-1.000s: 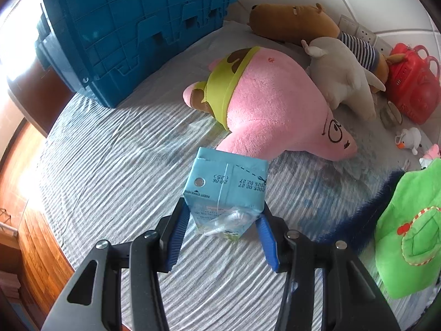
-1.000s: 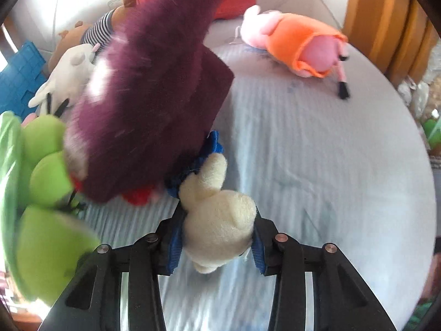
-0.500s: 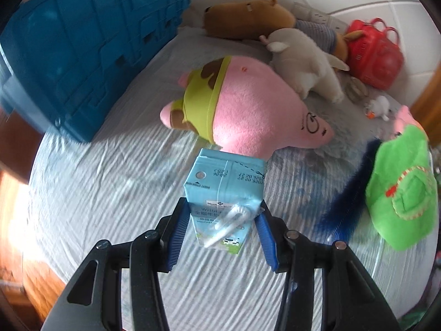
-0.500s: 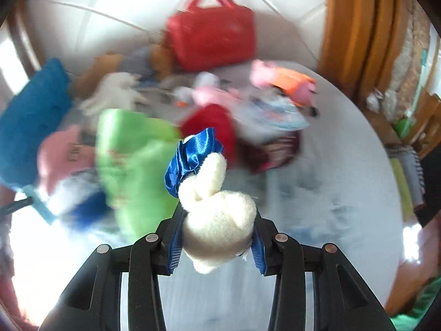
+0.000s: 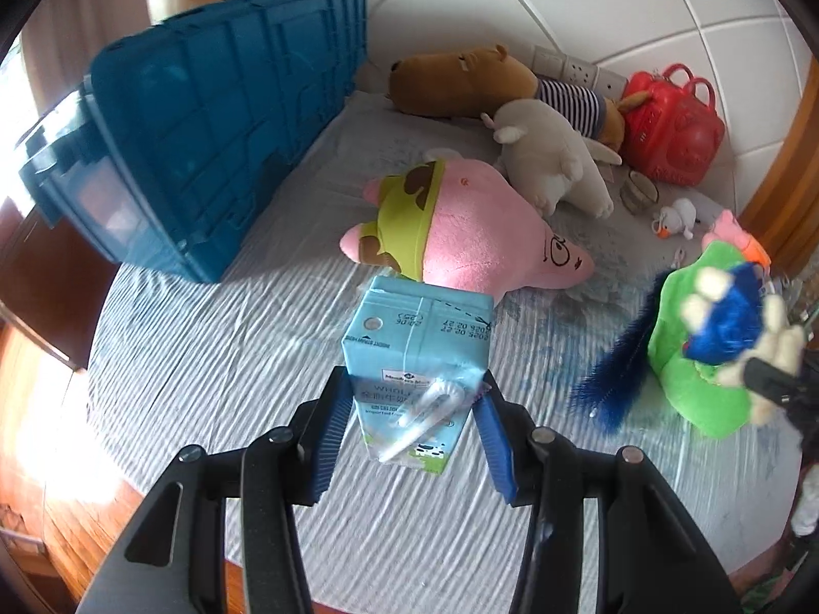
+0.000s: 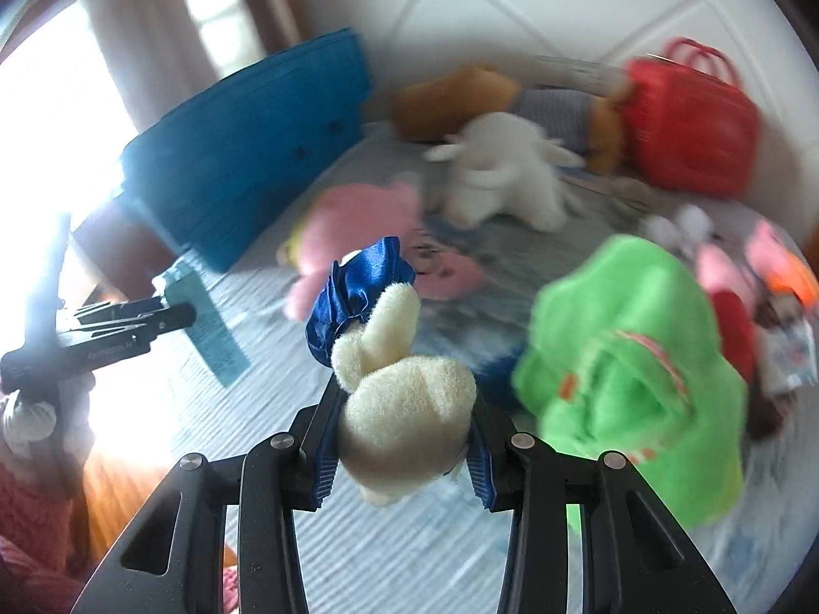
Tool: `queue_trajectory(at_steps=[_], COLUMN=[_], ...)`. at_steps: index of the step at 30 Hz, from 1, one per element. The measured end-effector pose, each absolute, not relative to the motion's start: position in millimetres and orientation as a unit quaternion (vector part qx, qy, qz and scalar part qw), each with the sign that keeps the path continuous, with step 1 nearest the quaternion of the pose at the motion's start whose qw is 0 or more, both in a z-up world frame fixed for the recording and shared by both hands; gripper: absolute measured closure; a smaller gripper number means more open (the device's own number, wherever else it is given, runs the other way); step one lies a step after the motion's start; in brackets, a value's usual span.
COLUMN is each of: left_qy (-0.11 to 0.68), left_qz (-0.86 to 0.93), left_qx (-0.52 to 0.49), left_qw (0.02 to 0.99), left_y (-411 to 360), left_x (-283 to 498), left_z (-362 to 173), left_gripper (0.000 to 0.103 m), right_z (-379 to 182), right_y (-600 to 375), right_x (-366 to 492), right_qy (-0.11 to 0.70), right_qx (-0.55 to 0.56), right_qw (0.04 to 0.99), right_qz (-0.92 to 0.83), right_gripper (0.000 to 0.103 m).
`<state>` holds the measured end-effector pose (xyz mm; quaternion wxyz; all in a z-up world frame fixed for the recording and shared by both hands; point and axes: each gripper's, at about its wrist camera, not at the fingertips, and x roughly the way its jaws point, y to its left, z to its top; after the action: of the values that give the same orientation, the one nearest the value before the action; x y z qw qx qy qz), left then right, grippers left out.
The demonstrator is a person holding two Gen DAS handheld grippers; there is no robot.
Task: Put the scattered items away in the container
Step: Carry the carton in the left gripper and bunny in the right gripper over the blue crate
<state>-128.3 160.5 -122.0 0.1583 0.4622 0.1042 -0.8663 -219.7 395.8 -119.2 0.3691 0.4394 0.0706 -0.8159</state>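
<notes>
My left gripper [image 5: 414,424] is shut on a light blue milk carton [image 5: 417,358] and holds it above the striped bed sheet. My right gripper [image 6: 404,435] is shut on a cream plush rabbit [image 6: 404,409] with a blue satin bow [image 6: 358,297]. The rabbit also shows at the right edge of the left wrist view [image 5: 737,327]. The blue plastic crate [image 5: 205,153] stands at the bed's far left; in the right wrist view it [image 6: 245,153] is blurred. The left gripper with the carton [image 6: 205,327] shows at the left of the right wrist view.
A pink star plush [image 5: 471,230], a grey plush [image 5: 553,158], a brown striped bear [image 5: 491,82], a red toy bag [image 5: 670,128], a small white duck [image 5: 675,217] and a green plush [image 5: 696,337] lie on the bed. Wooden floor lies at the left.
The right gripper swung left with the rabbit; its view now faces the crate and is blurred. The left gripper rose and pulled back with the carton; the rabbit entered its view.
</notes>
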Motion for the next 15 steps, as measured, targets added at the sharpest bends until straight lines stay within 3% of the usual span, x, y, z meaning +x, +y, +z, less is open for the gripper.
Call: queue_trajectory(at_steps=[15], left_qy=[0.136], left_qz=[-0.862], left_qx=[0.424], left_qw=[0.241], left_y=[145.1], left_x=[-66.6], left_z=[-88.7], left_gripper=[0.056], right_z=[-100.6], right_y=[304.0], right_x=[-194.0], right_qy=[0.161], right_qx=[0.395], right_qw=[0.492], right_qz=[-0.759], right_gripper=[0.062])
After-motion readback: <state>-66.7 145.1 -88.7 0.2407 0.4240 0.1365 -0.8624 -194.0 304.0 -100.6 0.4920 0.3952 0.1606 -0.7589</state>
